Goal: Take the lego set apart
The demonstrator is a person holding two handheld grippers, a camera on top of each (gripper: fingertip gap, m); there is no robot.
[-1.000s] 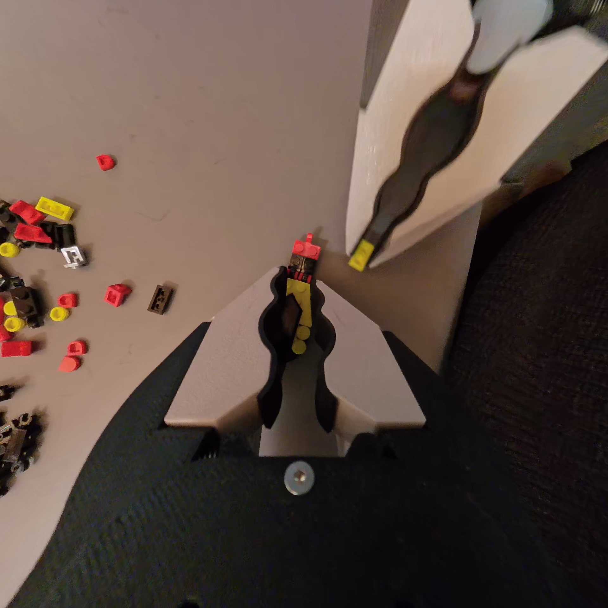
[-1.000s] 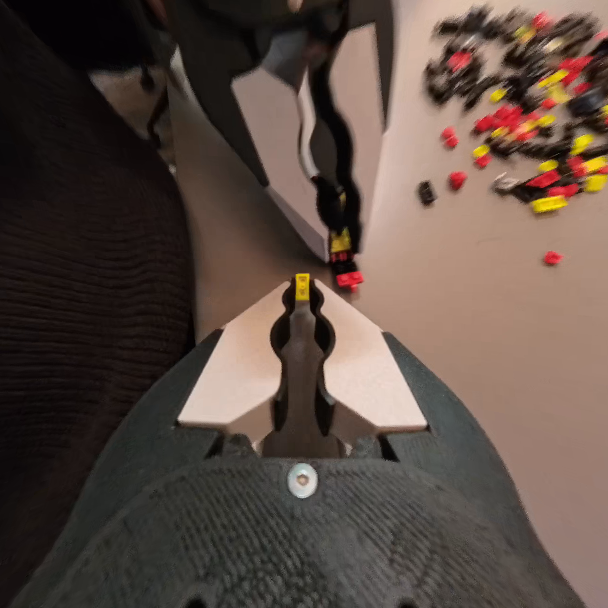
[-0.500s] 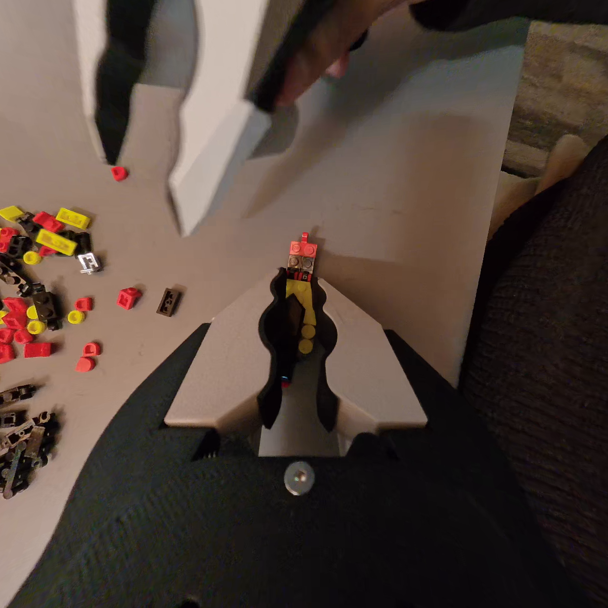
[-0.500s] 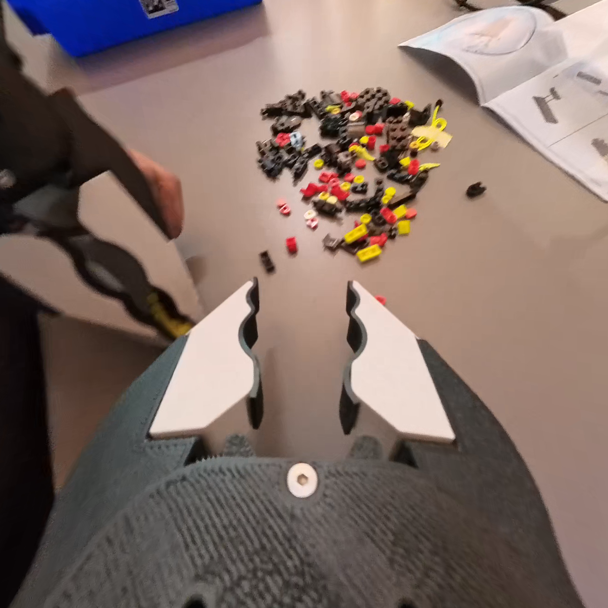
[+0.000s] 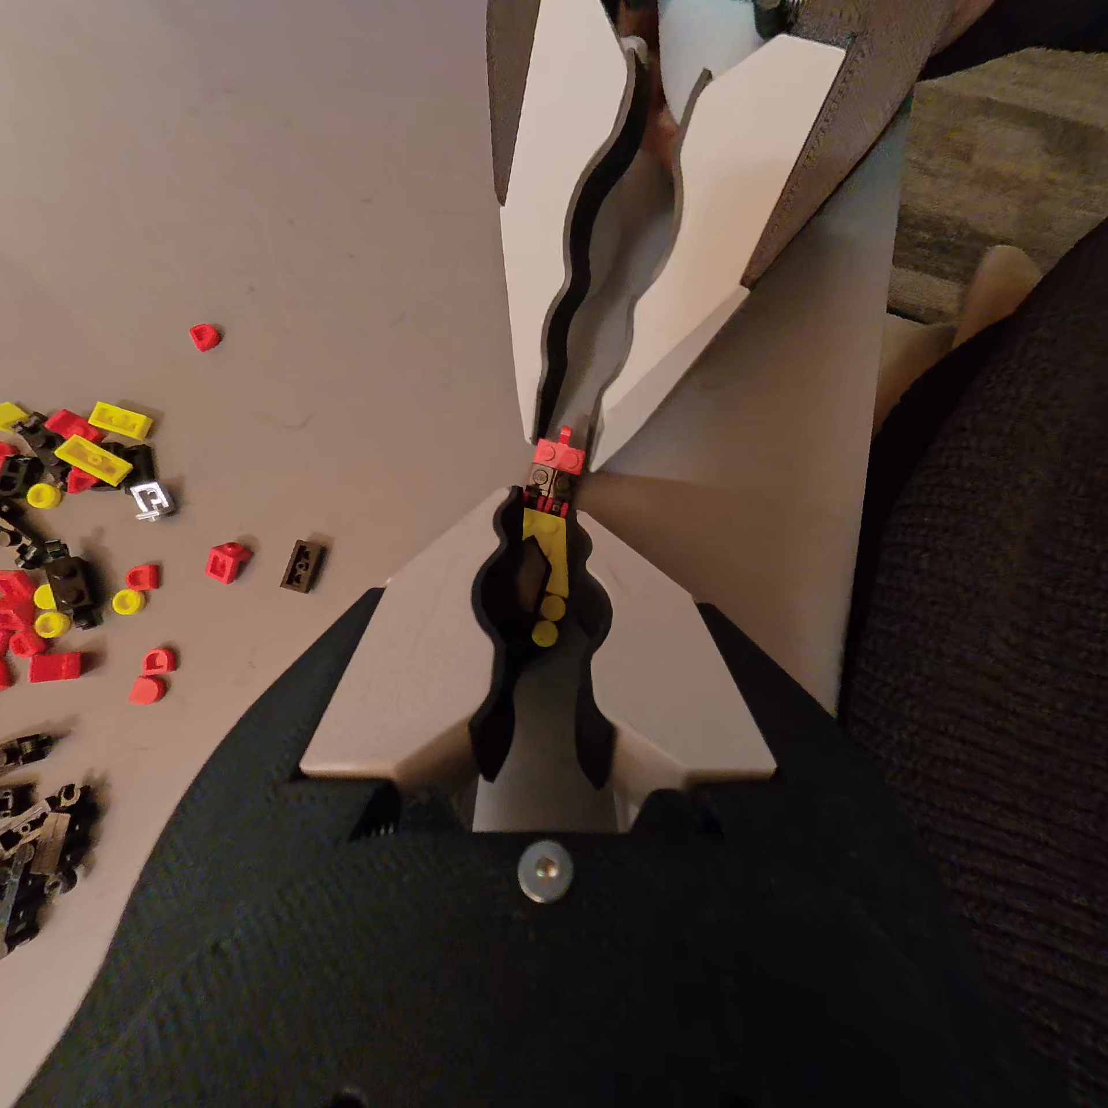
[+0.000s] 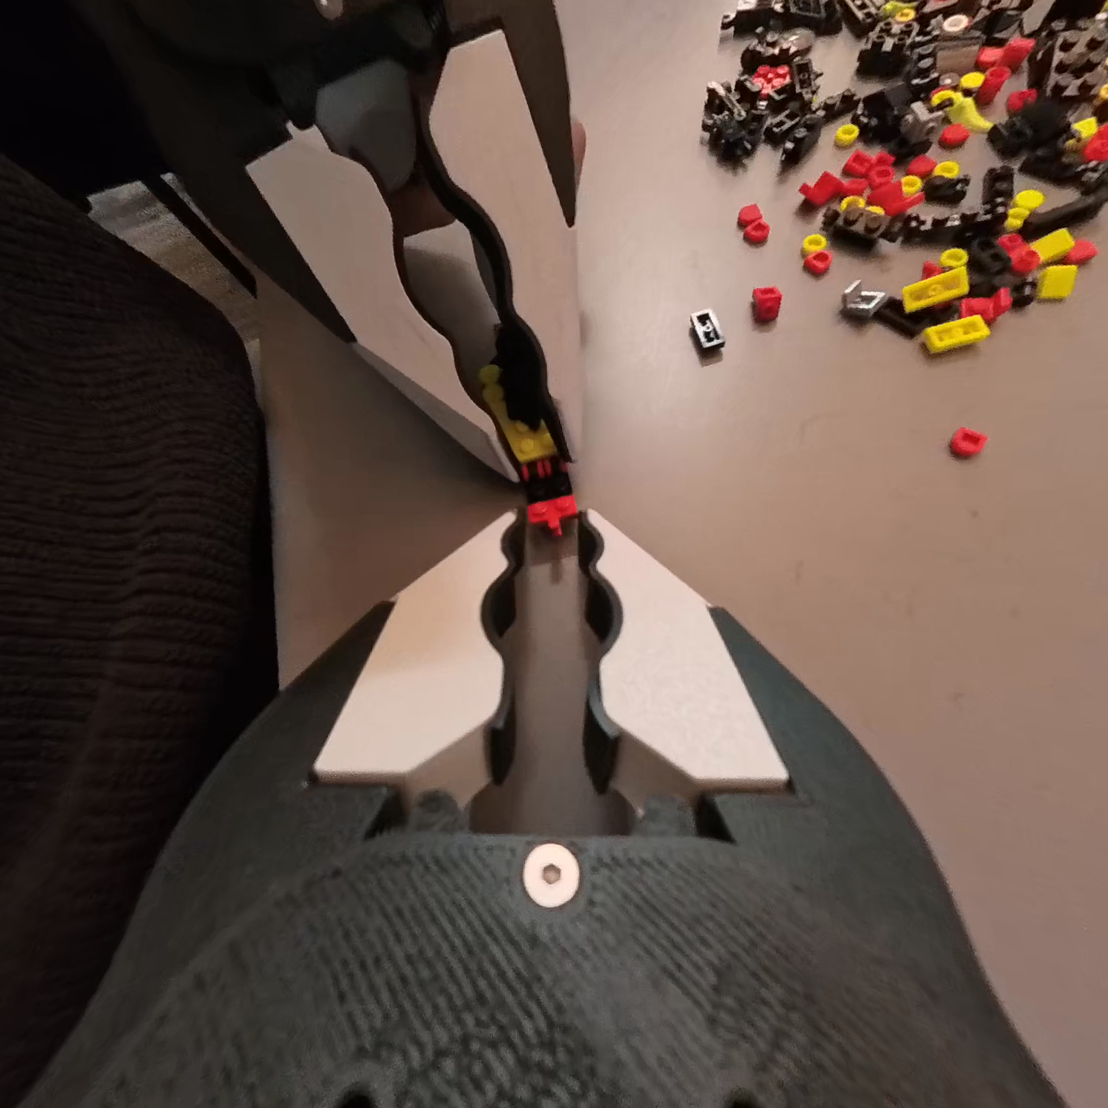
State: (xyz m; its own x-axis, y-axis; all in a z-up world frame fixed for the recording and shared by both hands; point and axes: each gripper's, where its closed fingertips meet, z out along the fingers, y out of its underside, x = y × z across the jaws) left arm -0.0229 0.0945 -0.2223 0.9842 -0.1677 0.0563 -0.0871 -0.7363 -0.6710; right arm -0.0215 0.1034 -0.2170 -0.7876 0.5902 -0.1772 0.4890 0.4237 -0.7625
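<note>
My left gripper (image 5: 545, 500) is shut on a small lego assembly (image 5: 547, 539) of yellow, black and red parts, held above the grey table (image 5: 300, 180) near its edge. A red plate (image 5: 560, 458) with a clip sticks out past the left fingertips. My right gripper (image 5: 566, 440) comes from the opposite side, and its tips close on the sides of that red plate. In the right wrist view the red plate (image 6: 551, 512) sits between the right gripper's (image 6: 551, 517) narrowed tips, with the assembly (image 6: 524, 443) and left gripper (image 6: 542, 470) beyond.
A pile of loose red, yellow and black lego pieces (image 5: 66, 479) lies on the table to the left; it shows at the upper right in the right wrist view (image 6: 929, 180). A single red piece (image 5: 205, 337) lies apart. Dark fabric (image 5: 989, 599) lies beyond the table edge. The tips of both grippers are at nearly the same place.
The right gripper held a small yellow plate, swung over the pile and opened. It has come back and narrowed onto the assembly's red end. The left gripper has held still.
</note>
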